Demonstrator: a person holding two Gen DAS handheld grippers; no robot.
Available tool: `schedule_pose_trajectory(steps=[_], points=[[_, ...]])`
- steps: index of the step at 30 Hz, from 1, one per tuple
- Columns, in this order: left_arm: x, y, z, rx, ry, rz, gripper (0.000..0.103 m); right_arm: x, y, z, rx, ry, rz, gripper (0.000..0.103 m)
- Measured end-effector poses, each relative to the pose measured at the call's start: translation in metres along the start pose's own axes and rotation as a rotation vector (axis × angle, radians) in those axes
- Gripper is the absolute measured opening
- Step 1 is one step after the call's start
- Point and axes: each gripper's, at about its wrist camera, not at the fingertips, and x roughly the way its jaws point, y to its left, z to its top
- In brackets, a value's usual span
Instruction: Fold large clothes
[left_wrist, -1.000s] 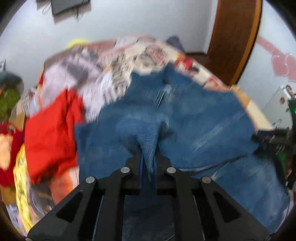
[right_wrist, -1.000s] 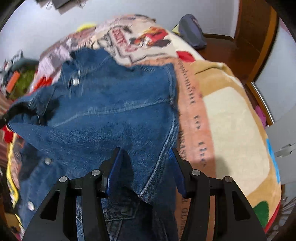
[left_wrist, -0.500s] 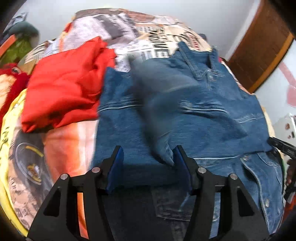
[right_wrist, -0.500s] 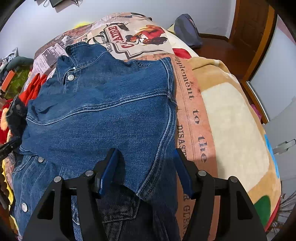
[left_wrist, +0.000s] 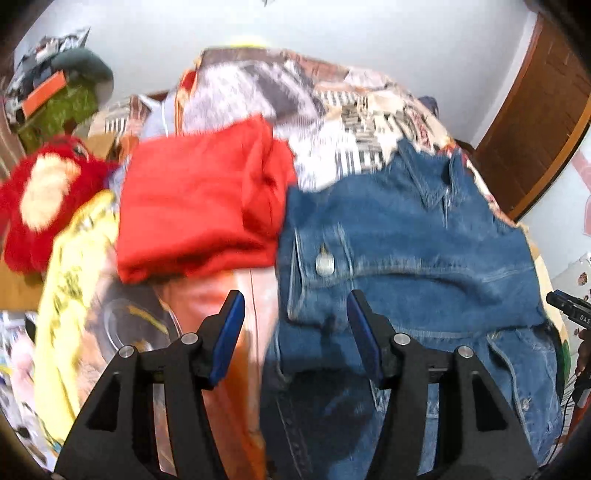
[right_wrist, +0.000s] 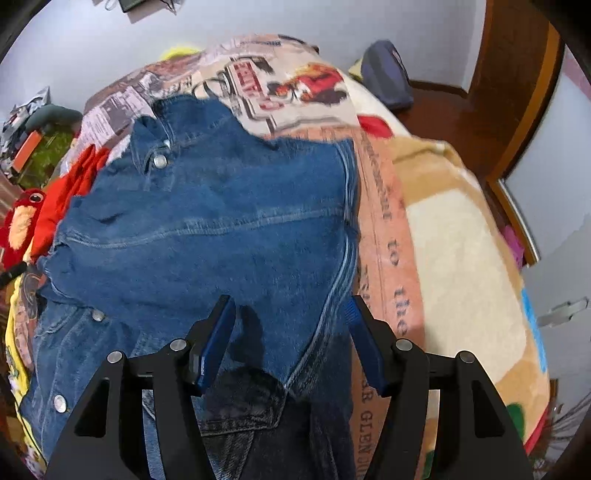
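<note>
A blue denim jacket (left_wrist: 406, 236) lies flat on the bed, collar toward the far end, both sleeves folded in over the body. It also shows in the right wrist view (right_wrist: 207, 229). My left gripper (left_wrist: 295, 314) is open and empty, just above the jacket's left edge where the folded sleeve cuff lies. My right gripper (right_wrist: 288, 317) is open and empty above the jacket's right side seam. The right gripper's tip (left_wrist: 569, 314) shows at the left view's right edge.
A folded red garment (left_wrist: 199, 199) lies left of the jacket, touching its edge. A red plush toy (left_wrist: 40, 199) sits further left. The printed blanket (right_wrist: 458, 258) covers the bed. A dark bag (right_wrist: 384, 74) lies on the floor by the wooden door frame (right_wrist: 517, 92).
My left gripper let go of the denim sleeve, which dropped onto the jacket, and pulled back left. My right gripper has stayed open and drawn back slightly.
</note>
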Motion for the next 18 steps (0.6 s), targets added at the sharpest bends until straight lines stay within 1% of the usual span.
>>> schedule_pose_trajectory(steps=[2, 4, 6, 9, 12, 13, 15, 16, 18], points=[[-0.001, 0.0, 0.016, 0.007, -0.011, -0.006, 0.057, -0.005, 0.0, 0.009, -0.006, -0.027, 0.002, 0.059], [0.005, 0.0, 0.032, 0.005, -0.007, -0.044, 0.057, -0.01, -0.001, 0.02, -0.001, -0.058, 0.005, 0.062], [0.016, -0.002, 0.044, 0.001, 0.007, -0.069, 0.057, -0.011, -0.003, 0.03, 0.01, -0.085, 0.01, 0.063], [0.043, -0.005, 0.059, -0.003, 0.05, -0.139, 0.057, -0.008, -0.006, 0.041, 0.023, -0.097, 0.008, 0.063], [0.075, 0.001, 0.064, -0.047, 0.119, -0.173, 0.057, 0.005, -0.011, 0.05, 0.045, -0.079, 0.017, 0.063], [0.09, 0.006, 0.064, -0.079, 0.156, -0.191, 0.057, 0.012, -0.013, 0.052, 0.055, -0.065, 0.023, 0.063], [0.113, 0.013, 0.06, -0.133, 0.226, -0.19, 0.057, 0.026, -0.019, 0.055, 0.075, -0.033, 0.027, 0.063], [0.123, 0.015, 0.056, -0.147, 0.254, -0.209, 0.057, 0.033, -0.022, 0.055, 0.087, -0.016, 0.028, 0.063], [0.134, 0.018, 0.052, -0.169, 0.27, -0.235, 0.061, 0.051, -0.03, 0.057, 0.118, 0.027, 0.04, 0.063]])
